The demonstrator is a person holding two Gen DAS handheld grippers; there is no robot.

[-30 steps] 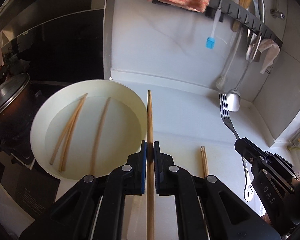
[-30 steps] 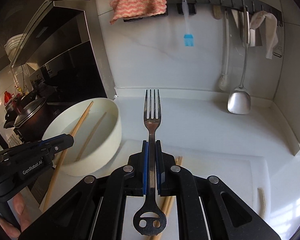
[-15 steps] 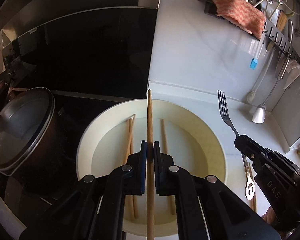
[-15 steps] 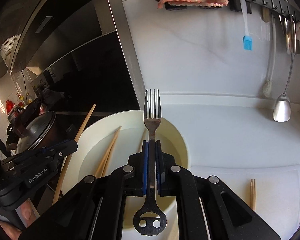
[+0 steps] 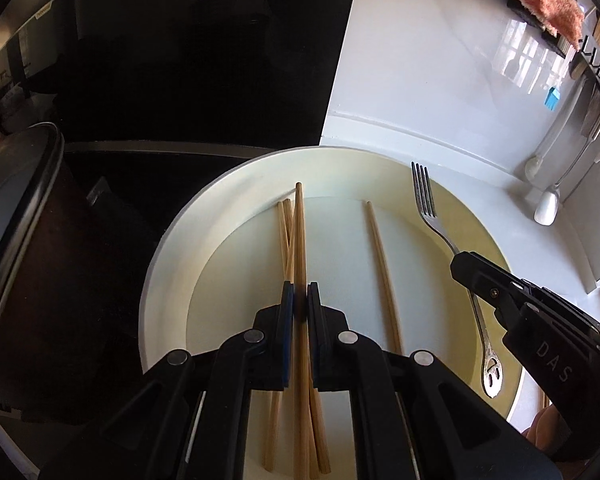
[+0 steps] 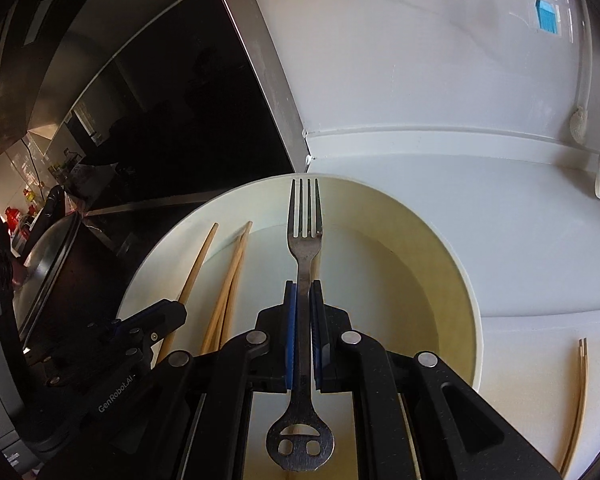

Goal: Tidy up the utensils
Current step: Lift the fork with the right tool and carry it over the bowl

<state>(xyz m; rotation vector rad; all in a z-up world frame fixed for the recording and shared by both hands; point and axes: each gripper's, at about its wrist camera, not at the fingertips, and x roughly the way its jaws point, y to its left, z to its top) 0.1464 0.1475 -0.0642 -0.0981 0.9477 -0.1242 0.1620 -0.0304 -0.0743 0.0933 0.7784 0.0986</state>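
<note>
Drop-off step: both loads held over the white bowl (image 5: 168, 280).
Bowl holds 3 loose chopsticks (image 5: 382, 276). Left gripper (image 5: 300, 300) clamps a chopstick (image 5: 299, 240), right gripper (image 6: 302, 292) clamps the fork (image 6: 305, 236), both above bowl interior. Next, I'd say: lower, open jaws, release inside w/o knocking the rim.

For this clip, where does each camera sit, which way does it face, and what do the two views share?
Left wrist: sits on the left gripper, looking along its fingers down into the round white bowl; it grips a wooden chopstick; the right gripper enters at right.
Right wrist: sits on the right gripper, facing the same bowl and white wall; it grips a metal fork; the left gripper shows lower left.
Shared: bowl, loose chopsticks inside, fork, dark lidded pot.
</note>
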